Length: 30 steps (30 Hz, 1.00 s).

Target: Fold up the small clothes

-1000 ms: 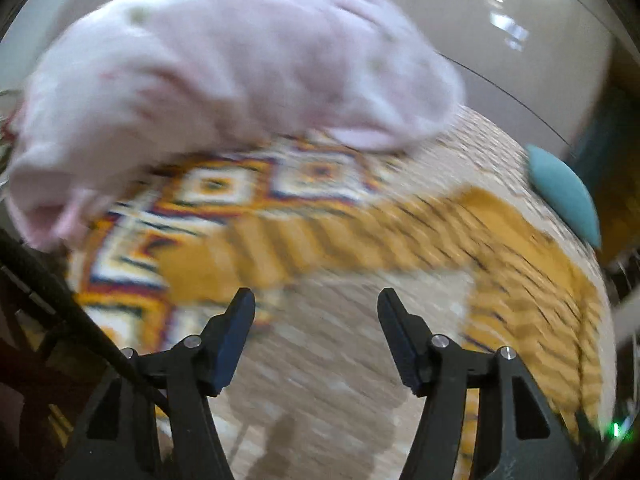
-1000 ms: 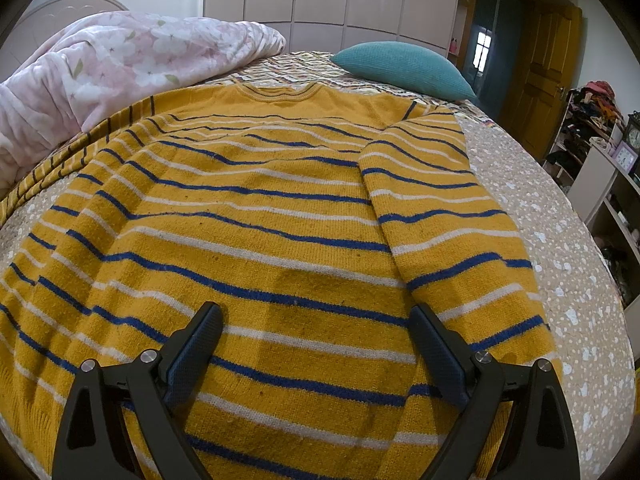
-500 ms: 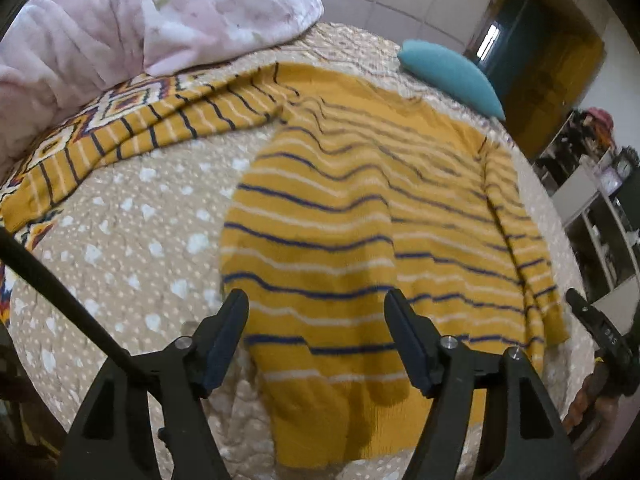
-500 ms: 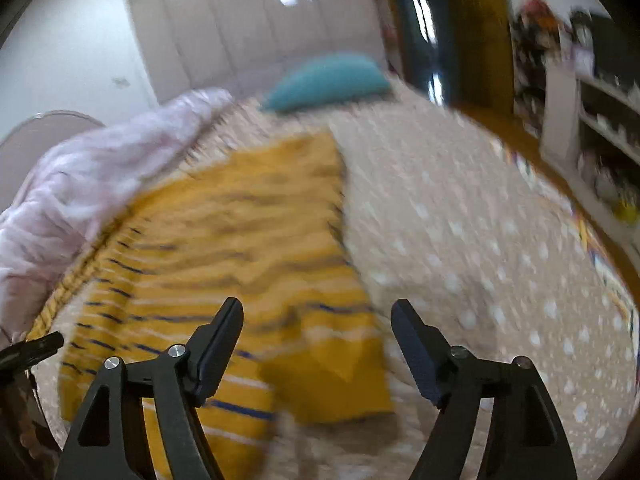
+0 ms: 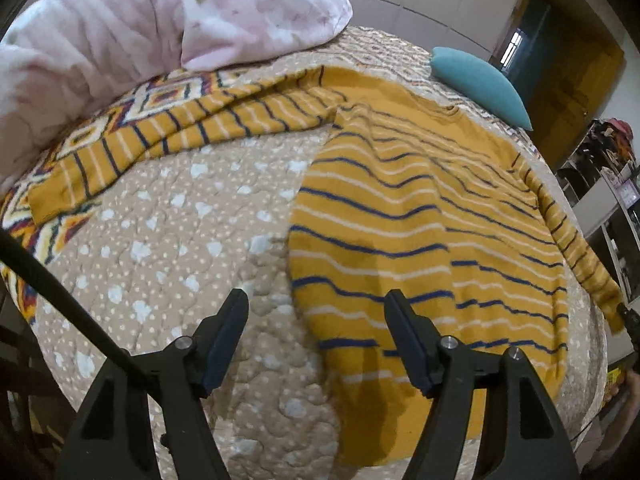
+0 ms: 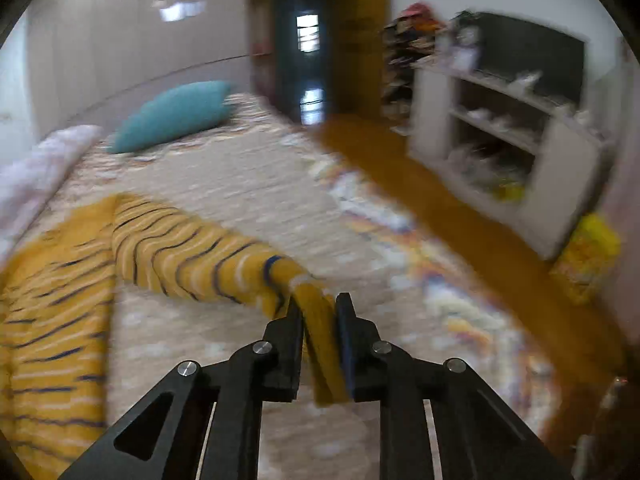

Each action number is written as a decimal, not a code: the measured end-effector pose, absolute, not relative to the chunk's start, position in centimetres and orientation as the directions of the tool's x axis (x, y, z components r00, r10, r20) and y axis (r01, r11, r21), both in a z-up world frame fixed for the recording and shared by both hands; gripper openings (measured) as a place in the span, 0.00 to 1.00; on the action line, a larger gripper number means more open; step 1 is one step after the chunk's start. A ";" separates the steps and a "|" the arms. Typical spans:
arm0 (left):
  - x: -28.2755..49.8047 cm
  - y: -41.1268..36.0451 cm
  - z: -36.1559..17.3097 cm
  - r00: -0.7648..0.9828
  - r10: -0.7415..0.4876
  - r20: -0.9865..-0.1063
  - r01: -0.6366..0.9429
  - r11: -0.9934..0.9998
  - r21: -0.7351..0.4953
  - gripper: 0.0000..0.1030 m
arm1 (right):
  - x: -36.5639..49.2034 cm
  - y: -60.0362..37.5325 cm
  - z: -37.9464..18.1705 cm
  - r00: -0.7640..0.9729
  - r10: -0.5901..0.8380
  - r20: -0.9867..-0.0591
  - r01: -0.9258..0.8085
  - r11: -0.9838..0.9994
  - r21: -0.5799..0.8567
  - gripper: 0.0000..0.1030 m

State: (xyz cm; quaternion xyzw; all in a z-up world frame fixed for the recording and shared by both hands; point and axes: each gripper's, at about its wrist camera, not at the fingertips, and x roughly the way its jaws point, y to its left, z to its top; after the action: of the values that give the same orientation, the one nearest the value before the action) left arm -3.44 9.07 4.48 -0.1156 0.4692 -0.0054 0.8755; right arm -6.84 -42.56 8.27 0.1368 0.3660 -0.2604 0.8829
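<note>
the yellow striped sweater (image 5: pixel 420 232) lies spread on the bed (image 5: pixel 168 248). the right tool (image 6: pixel 318 312) is closing, pinching the sleeve cuff (image 6: pixel 316 320); the left tool (image 5: pixel 316 332) hangs spread and empty over the hem. the cuff sits shallow between the jaws, so it might slip free under a hard pull, and the body could drag out of line.

Indoor light is warm and moderately bright, with ceiling lamps glaring off the glossy wardrobe doors (image 6: pixel 120 40) at the far side of the room. A bright window (image 6: pixel 308 32) shows through the dark doorway. The left wrist view is fairly sharp; the striped sweater (image 5: pixel 420 240) reads clearly, and a soft dark shadow falls on its near hem. The right wrist view is heavily motion-blurred: the shelf unit (image 6: pixel 500 132), floor and bed cover (image 6: pixel 260 200) smear, while the right hand-held gripper (image 6: pixel 318 312) stays crisp. Both views bulge strongly, with black vignetted corners.
</note>
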 end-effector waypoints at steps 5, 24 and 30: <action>-3.2 8.4 1.9 0.498 -0.209 -0.842 -0.052 0.962 -0.270 0.70 | -7.0 -36.0 6.3 0.693 0.141 -0.707 0.234 0.884 0.405 0.58; -7.2 6.5 3.4 0.524 -0.190 -0.830 0.025 0.978 -0.208 0.08 | -11.2 -29.2 1.3 0.603 0.410 -0.685 -0.017 0.864 0.503 0.12; -8.8 7.2 3.2 0.514 -0.198 -0.835 0.005 0.974 -0.228 0.14 | -14.2 -29.1 0.4 0.572 0.407 -0.712 -0.025 0.876 0.481 0.13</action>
State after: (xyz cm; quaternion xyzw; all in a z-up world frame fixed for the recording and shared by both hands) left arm -8.84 7.22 3.22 -0.0986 0.4893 -0.0585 0.8645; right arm -14.21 -29.13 0.43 0.2145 0.4451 0.1255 0.8603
